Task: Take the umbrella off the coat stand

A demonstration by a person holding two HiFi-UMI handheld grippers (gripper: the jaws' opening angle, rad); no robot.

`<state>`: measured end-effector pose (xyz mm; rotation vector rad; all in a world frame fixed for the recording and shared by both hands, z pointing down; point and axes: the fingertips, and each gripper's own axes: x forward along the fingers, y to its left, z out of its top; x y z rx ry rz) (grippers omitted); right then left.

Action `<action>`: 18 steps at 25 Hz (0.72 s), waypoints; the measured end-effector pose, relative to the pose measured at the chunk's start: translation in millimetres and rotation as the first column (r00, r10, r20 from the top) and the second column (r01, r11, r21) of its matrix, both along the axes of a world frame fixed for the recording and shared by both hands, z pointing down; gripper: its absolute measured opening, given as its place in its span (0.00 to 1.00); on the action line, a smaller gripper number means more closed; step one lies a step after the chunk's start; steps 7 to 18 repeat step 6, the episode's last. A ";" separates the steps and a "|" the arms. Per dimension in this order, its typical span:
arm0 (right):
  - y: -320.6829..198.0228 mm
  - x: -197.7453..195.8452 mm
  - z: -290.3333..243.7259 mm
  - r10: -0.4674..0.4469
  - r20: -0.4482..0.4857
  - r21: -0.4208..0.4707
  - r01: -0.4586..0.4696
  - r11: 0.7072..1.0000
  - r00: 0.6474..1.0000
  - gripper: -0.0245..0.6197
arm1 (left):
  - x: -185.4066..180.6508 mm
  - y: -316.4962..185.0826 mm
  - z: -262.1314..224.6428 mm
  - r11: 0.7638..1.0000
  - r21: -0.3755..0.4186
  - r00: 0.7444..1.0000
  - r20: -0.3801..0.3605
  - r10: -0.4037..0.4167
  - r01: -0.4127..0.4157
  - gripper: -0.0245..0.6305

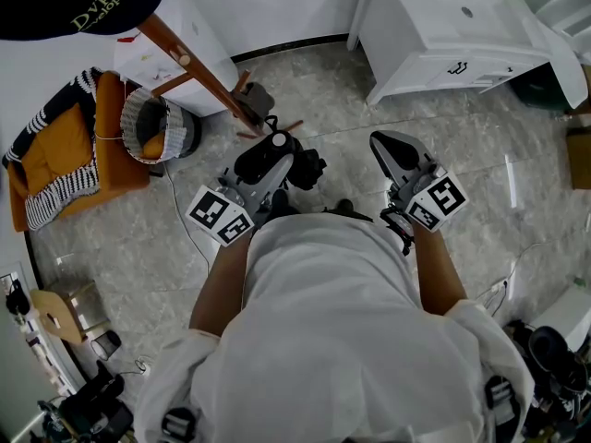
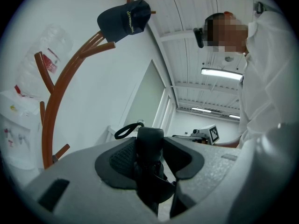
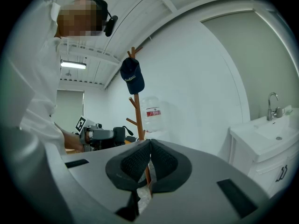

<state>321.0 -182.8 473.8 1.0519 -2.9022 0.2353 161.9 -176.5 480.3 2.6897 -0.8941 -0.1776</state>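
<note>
White-shirted shoulders point(image 1: 342, 340) fill the bottom of the head view, with both forearms reaching forward from them. Beyond, the wooden coat stand point(image 1: 211, 81) leans across the upper left, and a dark cap point(image 2: 125, 20) hangs on one of its top pegs.

No peg carries the umbrella point(image 2: 150, 136). It sits in the left gripper point(image 1: 275, 155), clear of the stand and out in front of the person, so the lift-off itself looks done. That gripper's jaws stand fairly wide but are pressed against the black folded umbrella, pinching it at or just below the rounded handle end. The right gripper point(image 3: 149, 160) has its pads brought together on nothing.

I judge the umbrella light. It probably has a stiff core under loose, slightly slippery fabric folds. The hard handle is the sound place to grip, because the cloth would give and let it slide or swing. Its wrist strap point(image 2: 126, 129) loops free off the handle and could catch on a peg.
</note>
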 end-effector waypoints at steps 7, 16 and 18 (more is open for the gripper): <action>-6.0 2.3 2.8 0.012 0.002 -0.005 -0.012 1.000 1.000 0.06 | -0.4 -4.7 2.0 1.000 -0.006 1.000 -0.009 0.002 -0.002 0.32; -6.0 2.3 2.8 0.012 0.002 -0.005 -0.012 1.000 1.000 0.06 | -0.4 -4.7 2.0 1.000 -0.006 1.000 -0.009 0.002 -0.002 0.32; -6.0 2.3 2.8 0.012 0.002 -0.005 -0.012 1.000 1.000 0.06 | -0.4 -4.7 2.0 1.000 -0.006 1.000 -0.009 0.002 -0.002 0.32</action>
